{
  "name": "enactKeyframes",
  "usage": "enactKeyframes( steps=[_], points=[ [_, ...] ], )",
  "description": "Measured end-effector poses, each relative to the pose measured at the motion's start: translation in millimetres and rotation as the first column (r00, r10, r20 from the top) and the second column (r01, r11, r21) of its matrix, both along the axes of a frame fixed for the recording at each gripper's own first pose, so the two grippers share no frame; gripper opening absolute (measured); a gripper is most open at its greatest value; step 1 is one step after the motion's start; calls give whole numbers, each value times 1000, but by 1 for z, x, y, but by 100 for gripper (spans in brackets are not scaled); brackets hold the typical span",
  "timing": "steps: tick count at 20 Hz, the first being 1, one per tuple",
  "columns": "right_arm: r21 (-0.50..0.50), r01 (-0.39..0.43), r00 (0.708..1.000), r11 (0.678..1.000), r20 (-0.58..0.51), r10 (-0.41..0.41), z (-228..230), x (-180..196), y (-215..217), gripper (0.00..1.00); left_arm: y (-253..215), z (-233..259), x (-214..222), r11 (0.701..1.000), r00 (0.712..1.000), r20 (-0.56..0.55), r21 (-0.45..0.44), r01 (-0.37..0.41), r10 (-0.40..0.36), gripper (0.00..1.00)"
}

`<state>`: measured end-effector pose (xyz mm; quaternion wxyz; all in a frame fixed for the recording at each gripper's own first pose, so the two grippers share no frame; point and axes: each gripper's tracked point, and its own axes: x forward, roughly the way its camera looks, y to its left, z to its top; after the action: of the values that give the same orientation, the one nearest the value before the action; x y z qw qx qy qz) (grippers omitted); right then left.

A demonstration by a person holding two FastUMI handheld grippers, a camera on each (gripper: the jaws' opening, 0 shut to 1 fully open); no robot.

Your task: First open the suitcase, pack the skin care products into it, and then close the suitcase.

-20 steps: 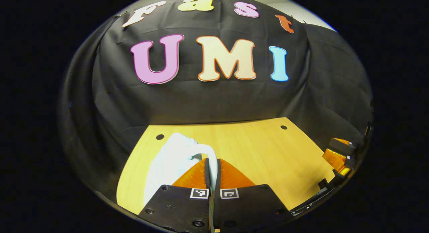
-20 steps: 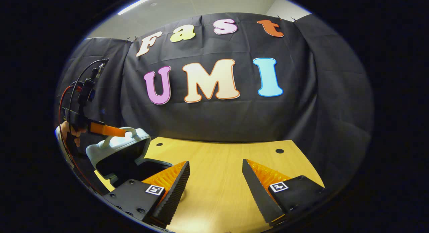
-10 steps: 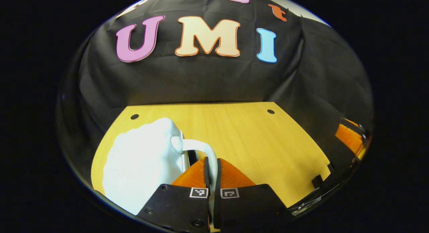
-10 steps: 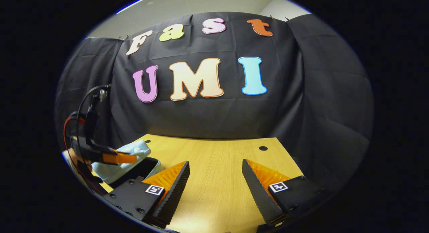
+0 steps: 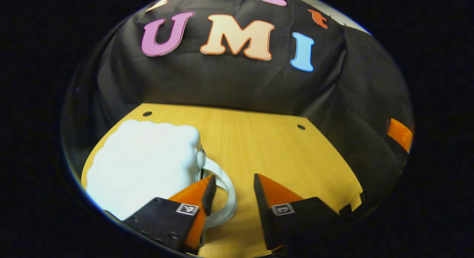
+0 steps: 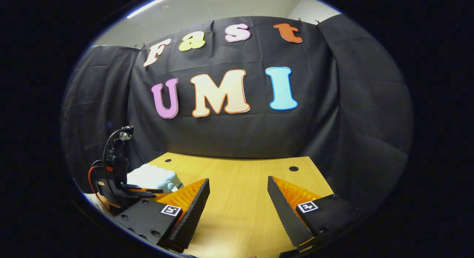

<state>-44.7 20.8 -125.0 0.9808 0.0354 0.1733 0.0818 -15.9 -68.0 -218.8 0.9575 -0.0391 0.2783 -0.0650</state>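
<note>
Both sets of jaws stand open as I watch. Left gripper point(image 5: 231, 185) straddles the handle point(image 5: 226, 187) of the closed white suitcase point(image 5: 144, 165), lying flat on the bench point(image 5: 266, 150), handle facing right. Right gripper point(image 6: 239, 198) hangs over bare wood.

Light falls from overhead, bright on the yellow wooden tabletop point(image 5: 259, 146) and dim toward the edges. The glossy white moulded suitcase shell point(image 5: 144, 165) glares so strongly that its surface detail washes out. Fisheye bending curves the table edges. The pale ceiling point(image 6: 222, 6) shows a lit strip.
</note>
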Motion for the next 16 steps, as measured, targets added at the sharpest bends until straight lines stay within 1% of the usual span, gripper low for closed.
enactKeyframes(
  steps=[1,2,3,4,6,7,8,10,11,12,14,16],
  points=[
    [3,-19,1000,1000,25,18,10,1,3,93,2,23,3,999,997,68,20,-31,30,77],
    [-4,-29,998,1000,58,29,23,4,6,98,7,57,7,997,984,168,41,-70,62,84],
    [-8,-33,994,999,101,33,38,8,6,93,10,88,10,994,965,251,49,-99,83,93],
    [-6,-39,988,999,150,40,58,10,11,97,11,115,11,993,946,312,48,-109,89,93],
    [-10,-29,968,1000,250,31,95,16,19,97,4,154,10,997,930,363,28,-76,61,92],
    [-10,-15,957,1000,291,18,108,20,20,97,3,167,10,998,925,376,20,-63,51,95],
    [-2,1,949,1000,317,0,120,24,24,97,7,183,13,998,916,399,20,-56,43,95],
    [37,32,945,999,323,-42,132,22,29,97,17,212,16,998,890,455,35,-49,28,95],
    [53,28,943,998,331,-44,139,19,35,95,21,222,16,998,878,478,50,-49,19,94],
    [54,40,937,998,345,-56,147,18,35,97,25,230,13,997,870,493,61,-43,7,94],
    [43,82,925,996,370,-93,155,15,29,97,24,241,7,997,857,515,69,-16,-22,94],
    [52,99,919,994,379,-111,161,7,34,97,23,249,2,998,851,524,56,7,-35,94]
  ],
)
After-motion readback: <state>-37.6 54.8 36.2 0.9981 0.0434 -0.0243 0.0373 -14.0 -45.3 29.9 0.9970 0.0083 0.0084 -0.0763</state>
